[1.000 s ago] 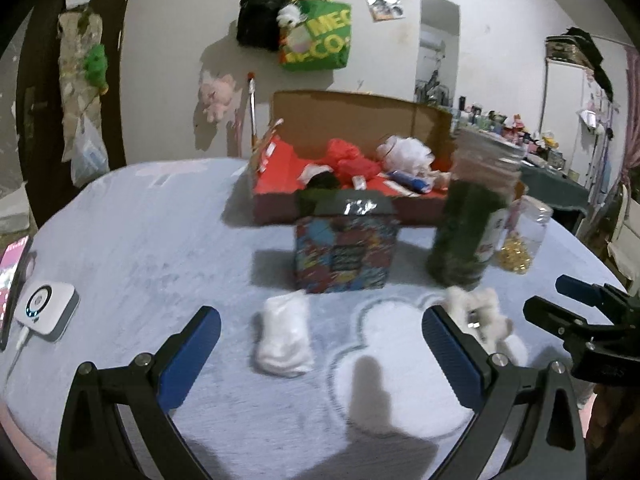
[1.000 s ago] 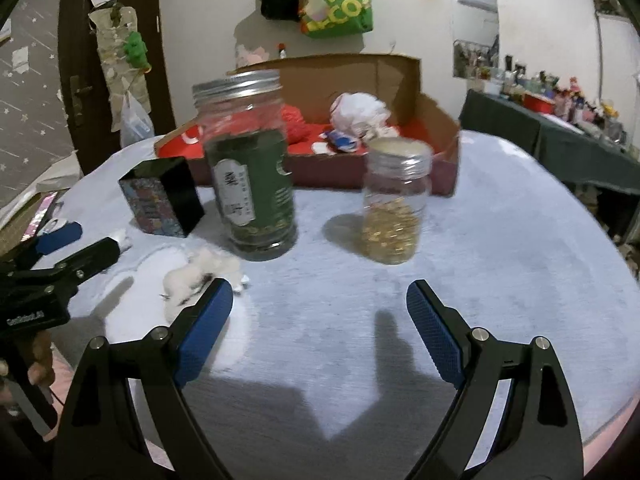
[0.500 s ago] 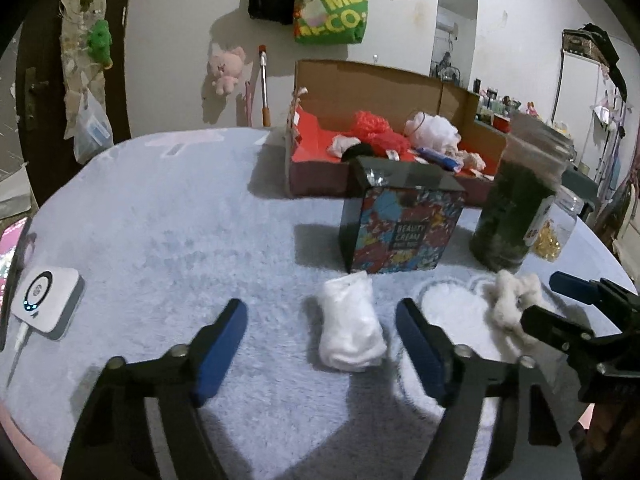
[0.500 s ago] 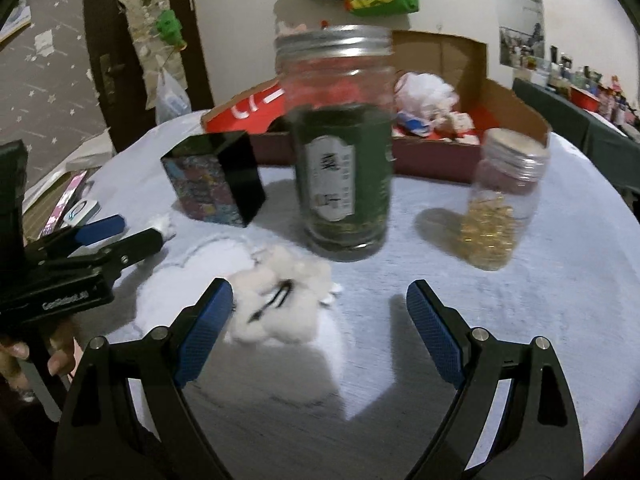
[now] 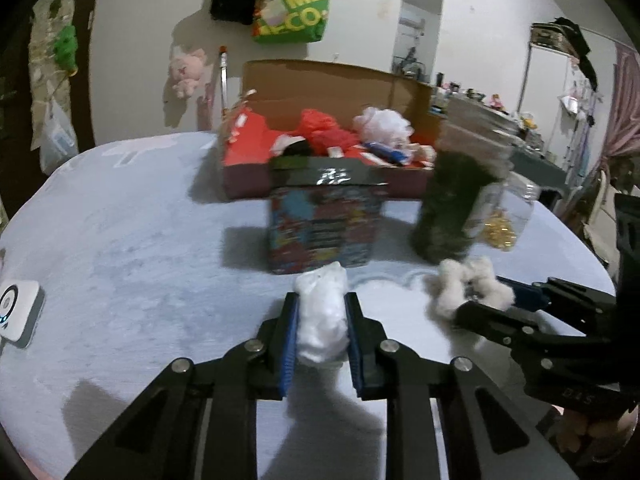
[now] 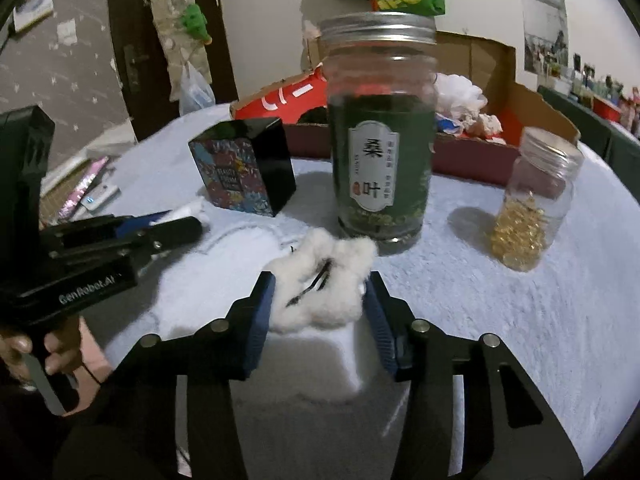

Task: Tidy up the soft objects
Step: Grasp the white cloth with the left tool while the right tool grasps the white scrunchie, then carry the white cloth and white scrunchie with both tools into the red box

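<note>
i am looking along both handheld grippers at a table covered in a pale blue fleecy cloth [image 5: 132, 240]. my left gripper [image 5: 322, 312] has its jaws closing, and the blue pads are already against both sides of a small white soft bundle [image 5: 322, 320] that lies on the cloth, so it is gripping the bundle. just beyond the bundle stands a colourful patterned box [image 5: 324, 228] with a dark lid, and behind that an open cardboard box [image 5: 332, 80] with a red lining holds red and white soft things. to the right of the patterned box stands a tall glass jar [image 5: 452, 204] with dark green contents, blurred in this view, and a smaller clear jar [image 5: 508, 216] with golden bits in it. a small white device [image 5: 18, 312] lies at the far left edge of the table. my right gripper [image 6: 322, 300] also has its jaws closing, with a cream fluffy hair clip [image 6: 320, 284] between the pads; the pads touch its sides, so it has hold of the clip, which rests on the cloth just in front of the tall jar. a dark clip bar shows across the fluff. in the right wrist view a hand [image 6: 60, 352] holds the left gripper's handle at the lower left. a green bag [image 5: 296, 12] and a black bag hang on the wall behind.
</note>
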